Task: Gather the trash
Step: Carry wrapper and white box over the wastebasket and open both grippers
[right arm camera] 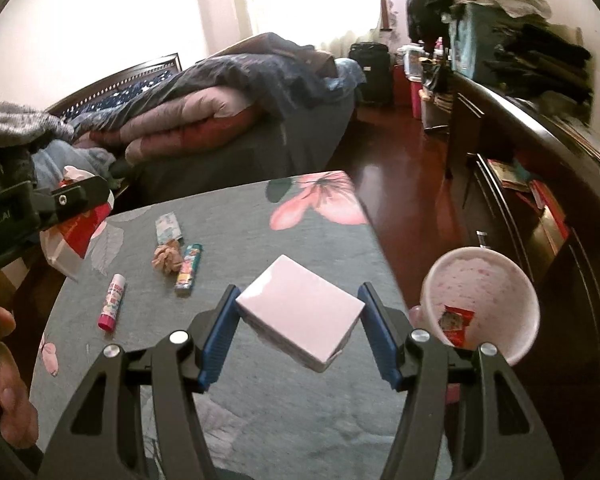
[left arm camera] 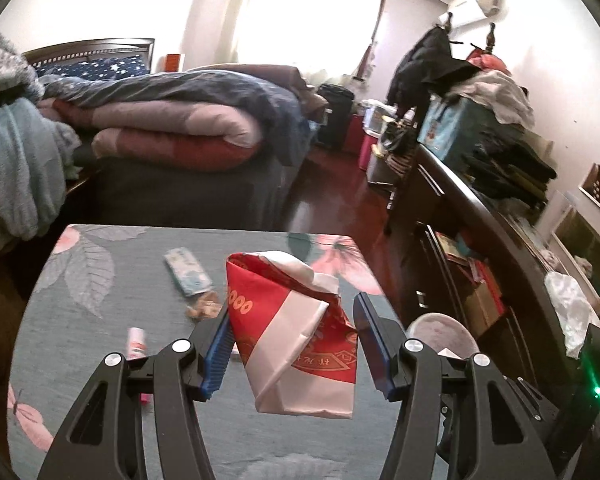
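2 grippers over a worktop (right arm camera: 300,216) draped in grey cloth with leaf and pink flower print. Left gripper (left arm camera: 294,316): jaws clamped on a crumpled red-and-white paper bag (left arm camera: 296,332), lifted clear of the cloth, left pad against its red side, right pad at its crumpled edge. Right gripper (right arm camera: 298,314): jaws clamped on a white block (right arm camera: 300,314), squarish and flat-topped, gripped at 2 opposite corners and held above the cloth. Just right of the worktop's edge, a pale pink bin (right arm camera: 480,296), mouth tilted toward the camera, with 1 red wrapper (right arm camera: 456,324) inside. Left on the cloth: a pink-capped glue stick (right arm camera: 112,300), a lighter with a colourful print (right arm camera: 188,268), a crumpled tan scrap (right arm camera: 168,260) touching the lighter's upper end, and a pale blue packet (right arm camera: 168,228) just behind the scrap. Bare fingers (right arm camera: 8,384) at the right view's left border, wrapped round the left gripper's handle. Behind the worktop, a bed (left arm camera: 172,128) piled with folded quilts; along the right, a dark cabinet (left arm camera: 480,216) heaped with clothes.
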Motion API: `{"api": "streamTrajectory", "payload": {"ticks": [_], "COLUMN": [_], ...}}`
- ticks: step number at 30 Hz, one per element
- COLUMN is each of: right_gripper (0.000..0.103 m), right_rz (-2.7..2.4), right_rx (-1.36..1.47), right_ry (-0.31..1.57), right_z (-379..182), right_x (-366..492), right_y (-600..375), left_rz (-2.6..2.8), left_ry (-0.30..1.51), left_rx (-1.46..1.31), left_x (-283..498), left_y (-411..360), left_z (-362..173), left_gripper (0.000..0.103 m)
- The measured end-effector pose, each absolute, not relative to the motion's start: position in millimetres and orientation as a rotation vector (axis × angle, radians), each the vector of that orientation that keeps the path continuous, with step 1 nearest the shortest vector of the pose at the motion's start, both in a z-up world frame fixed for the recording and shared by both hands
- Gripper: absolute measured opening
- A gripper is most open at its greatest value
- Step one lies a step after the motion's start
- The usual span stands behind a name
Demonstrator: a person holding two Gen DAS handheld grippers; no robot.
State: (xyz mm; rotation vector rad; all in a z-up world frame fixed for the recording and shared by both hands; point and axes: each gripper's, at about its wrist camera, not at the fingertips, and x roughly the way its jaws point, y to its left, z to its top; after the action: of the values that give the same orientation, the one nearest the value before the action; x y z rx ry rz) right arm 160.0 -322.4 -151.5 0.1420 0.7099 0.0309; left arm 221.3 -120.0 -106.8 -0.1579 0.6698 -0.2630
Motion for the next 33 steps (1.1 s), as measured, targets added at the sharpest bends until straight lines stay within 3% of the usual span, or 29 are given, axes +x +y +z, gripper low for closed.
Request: {"api": "streamTrajectory", "payload": {"ticks": [18, 33], "right_gripper": [0.061, 0.061], "right_rz": [-0.152, -0.357], "right_rx": [0.232, 0.333], "right_ry": [0.664, 0.708], "right_z": [-160.6, -215.2], "right_x": [128.8, 142.2], "right_y": [-431.8, -536.1], "left_rz": [-0.441, -0.639], "left_ry": [0.681, 0.739], "left_rx": [-0.047, 0.069], "left_x": [223.9, 255.9], "left_y": [-242.7, -371.5], "left_z": [-109.0, -154.2], "left_gripper": [0.058, 0.058]}}
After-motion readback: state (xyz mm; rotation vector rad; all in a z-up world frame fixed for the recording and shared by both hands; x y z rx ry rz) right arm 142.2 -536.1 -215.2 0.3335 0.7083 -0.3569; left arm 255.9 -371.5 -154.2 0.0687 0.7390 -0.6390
